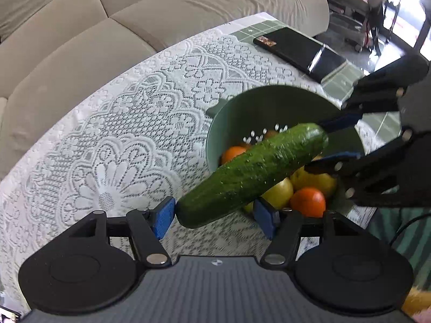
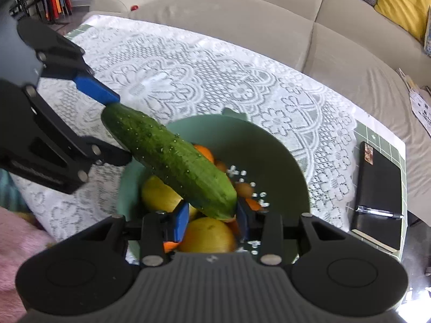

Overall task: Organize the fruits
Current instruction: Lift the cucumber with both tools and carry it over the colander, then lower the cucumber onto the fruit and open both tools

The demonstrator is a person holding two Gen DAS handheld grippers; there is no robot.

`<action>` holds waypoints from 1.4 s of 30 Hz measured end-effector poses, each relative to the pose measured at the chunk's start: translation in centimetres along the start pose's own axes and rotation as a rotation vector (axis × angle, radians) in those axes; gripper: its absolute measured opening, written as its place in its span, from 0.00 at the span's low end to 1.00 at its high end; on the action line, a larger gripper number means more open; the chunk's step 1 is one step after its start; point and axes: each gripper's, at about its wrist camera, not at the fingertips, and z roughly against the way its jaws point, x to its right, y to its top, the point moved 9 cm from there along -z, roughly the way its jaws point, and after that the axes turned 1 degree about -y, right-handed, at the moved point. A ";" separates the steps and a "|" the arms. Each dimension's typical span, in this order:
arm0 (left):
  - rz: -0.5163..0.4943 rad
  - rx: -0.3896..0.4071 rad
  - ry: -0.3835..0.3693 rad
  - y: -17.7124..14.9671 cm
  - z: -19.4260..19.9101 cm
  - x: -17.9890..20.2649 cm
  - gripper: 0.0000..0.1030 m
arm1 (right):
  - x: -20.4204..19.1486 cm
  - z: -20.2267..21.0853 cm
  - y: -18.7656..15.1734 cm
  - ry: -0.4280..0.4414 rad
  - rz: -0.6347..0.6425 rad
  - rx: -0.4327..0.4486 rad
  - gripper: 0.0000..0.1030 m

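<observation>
A: The cucumber (image 1: 250,175) hangs in the air over the green colander (image 1: 242,107). It looks stiff, wet and slippery, rather light.

B: Yes. The right tool (image 2: 211,216) is clenched on 1 end; the left tool (image 1: 212,215) stands wide around the other end, and I cannot tell if its pads press. Better to hold near the middle.

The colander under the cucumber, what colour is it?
Pale green colander, seen best in the right wrist view.
</observation>
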 end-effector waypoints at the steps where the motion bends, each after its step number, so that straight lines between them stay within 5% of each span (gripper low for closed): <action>1: -0.005 -0.006 0.006 0.2 -0.2 0.0 0.71 | 0.3 -0.3 -0.1 0.008 -0.013 -0.003 0.35; 12: -0.003 -0.002 -0.006 2.0 -1.8 1.1 0.69 | 2.5 -3.5 -1.4 -0.046 -0.067 -0.066 0.35; 31: 0.176 0.023 -0.041 1.9 -3.0 -0.7 0.55 | 3.0 -3.5 0.1 -0.107 -0.121 -0.045 0.36; 42: 0.164 0.163 -0.002 2.5 3.9 -0.5 0.59 | 1.5 1.9 1.0 -0.073 -0.225 0.059 0.63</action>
